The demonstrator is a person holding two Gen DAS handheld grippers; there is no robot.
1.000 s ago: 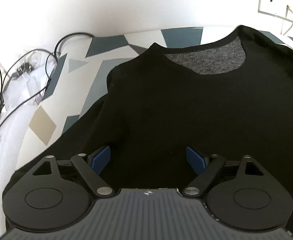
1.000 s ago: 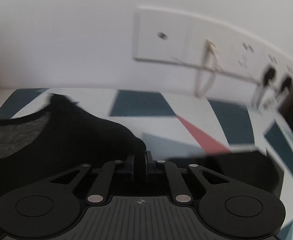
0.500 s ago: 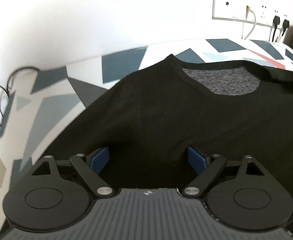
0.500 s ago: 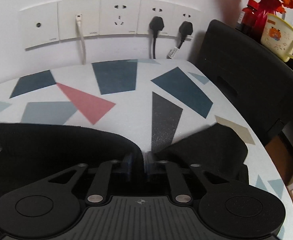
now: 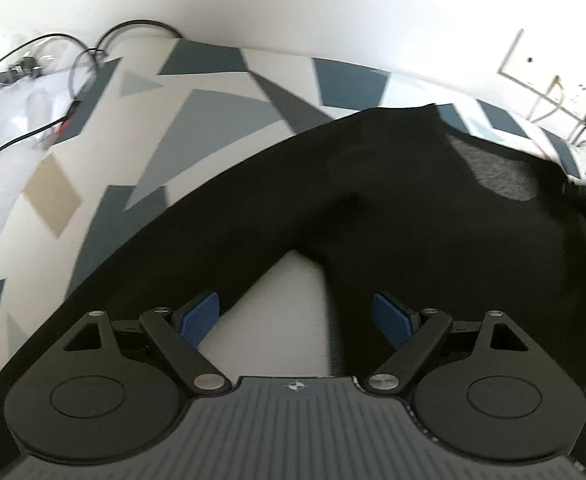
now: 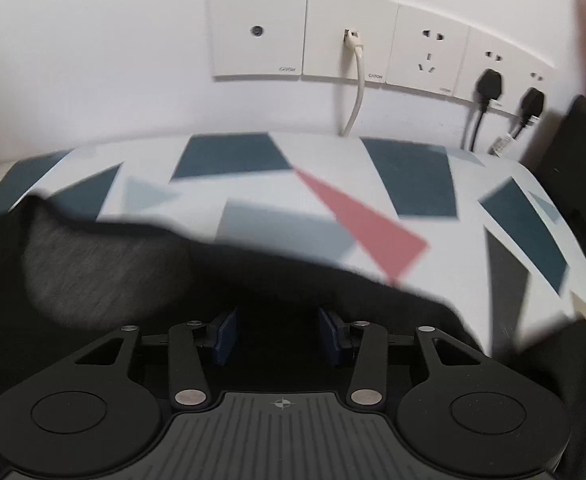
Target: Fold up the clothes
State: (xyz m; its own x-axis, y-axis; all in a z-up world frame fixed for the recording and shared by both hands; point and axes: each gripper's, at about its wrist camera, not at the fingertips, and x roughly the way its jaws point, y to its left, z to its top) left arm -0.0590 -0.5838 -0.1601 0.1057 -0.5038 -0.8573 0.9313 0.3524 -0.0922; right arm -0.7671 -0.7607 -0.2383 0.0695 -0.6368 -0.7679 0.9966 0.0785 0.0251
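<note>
A table [image 5: 221, 128] under a white cover printed with grey, teal and red shapes fills both views, running back to a white wall. Spread flat across it lies the black sweater [image 5: 413, 216], its grey-lined neck opening toward the wall and one sleeve stretching down to the left in the left wrist view, with a bare wedge of cover showing between sleeve and body.

On the wall sits a row of white socket plates [image 6: 345, 36] with a white cable and two black plugs in them; tangled black cables [image 5: 73, 64] lie at the table's far left edge.

The left gripper [image 5: 295, 316] stands wide apart over that bare wedge, gripping nothing. The right gripper [image 6: 277, 332] has just been opening; its blue pads [image 6: 226, 330] are parted over the sweater's shoulder, and the dark cloth looks let go.
</note>
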